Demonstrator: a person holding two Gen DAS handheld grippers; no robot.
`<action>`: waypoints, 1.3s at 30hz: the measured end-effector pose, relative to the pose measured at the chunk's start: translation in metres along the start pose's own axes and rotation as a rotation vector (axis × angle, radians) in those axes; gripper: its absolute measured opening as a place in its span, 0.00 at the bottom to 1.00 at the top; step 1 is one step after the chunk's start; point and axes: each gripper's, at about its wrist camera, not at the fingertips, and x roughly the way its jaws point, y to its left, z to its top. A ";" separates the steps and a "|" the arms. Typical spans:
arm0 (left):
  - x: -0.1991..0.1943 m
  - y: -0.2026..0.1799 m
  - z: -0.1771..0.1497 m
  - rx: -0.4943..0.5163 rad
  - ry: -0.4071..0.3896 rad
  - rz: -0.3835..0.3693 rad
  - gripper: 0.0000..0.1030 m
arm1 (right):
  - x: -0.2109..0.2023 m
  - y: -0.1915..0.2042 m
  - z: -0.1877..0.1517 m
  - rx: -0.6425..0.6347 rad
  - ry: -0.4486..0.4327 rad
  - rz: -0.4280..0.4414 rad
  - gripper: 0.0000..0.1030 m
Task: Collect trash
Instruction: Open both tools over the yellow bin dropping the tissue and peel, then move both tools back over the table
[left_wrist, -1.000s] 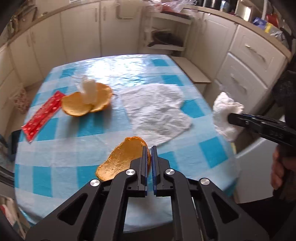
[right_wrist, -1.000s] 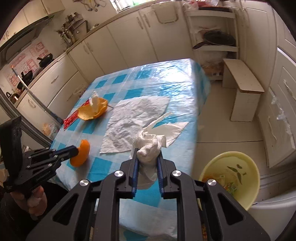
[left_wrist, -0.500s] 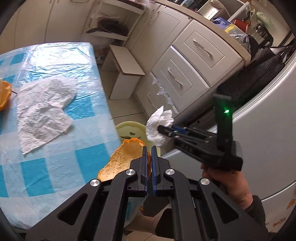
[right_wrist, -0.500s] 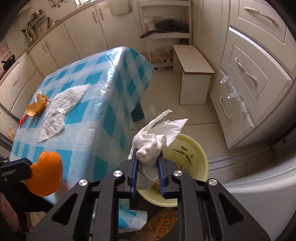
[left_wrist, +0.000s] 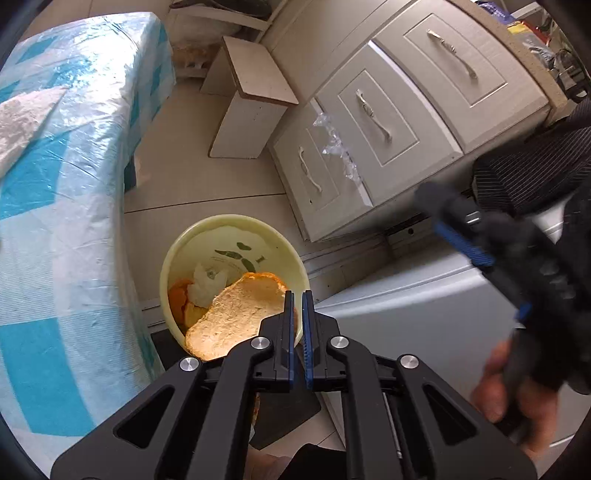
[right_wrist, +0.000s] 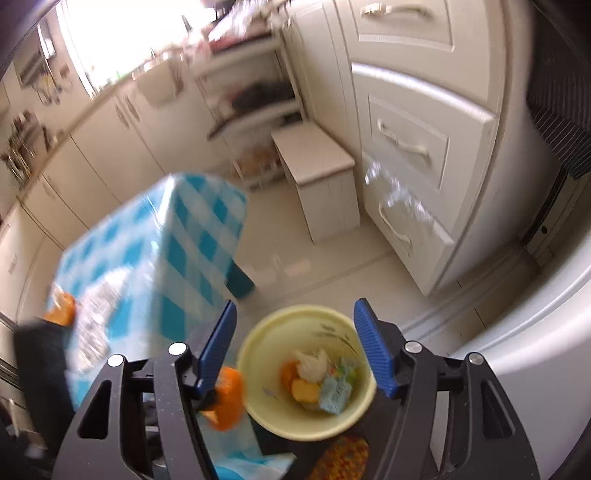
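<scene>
My left gripper (left_wrist: 298, 295) is shut on an orange peel (left_wrist: 236, 314) and holds it over the yellow bin (left_wrist: 173, 251) on the floor. The peel also shows in the right wrist view (right_wrist: 229, 402), beside the bin (right_wrist: 266, 413). My right gripper (right_wrist: 295, 350) is open and empty above the bin; it shows blurred in the left wrist view (left_wrist: 461, 236). The white tissue (right_wrist: 312, 363) lies in the bin on other peels and wrappers; it also shows in the left wrist view (left_wrist: 207, 284).
The table with the blue checked cloth (left_wrist: 55, 184) stands left of the bin, with a white paper sheet (left_wrist: 22, 118) and another orange peel (right_wrist: 61, 314) on it. A small white stool (left_wrist: 251, 107) and drawer cabinets (left_wrist: 388, 122) stand beyond. A white appliance (left_wrist: 424, 314) is at right.
My right gripper opened and let the white tissue fall into the bin. My left gripper carried the orange peel from beside the table to above the bin.
</scene>
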 end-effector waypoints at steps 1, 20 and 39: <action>0.008 -0.003 0.000 0.005 0.008 0.022 0.05 | -0.008 0.002 0.003 0.013 -0.024 0.034 0.65; -0.019 -0.025 -0.015 0.185 -0.067 0.265 0.54 | -0.031 0.035 0.018 0.061 -0.087 0.235 0.68; -0.224 0.191 -0.014 -0.202 -0.254 0.562 0.66 | 0.008 0.144 -0.008 -0.165 0.051 0.263 0.73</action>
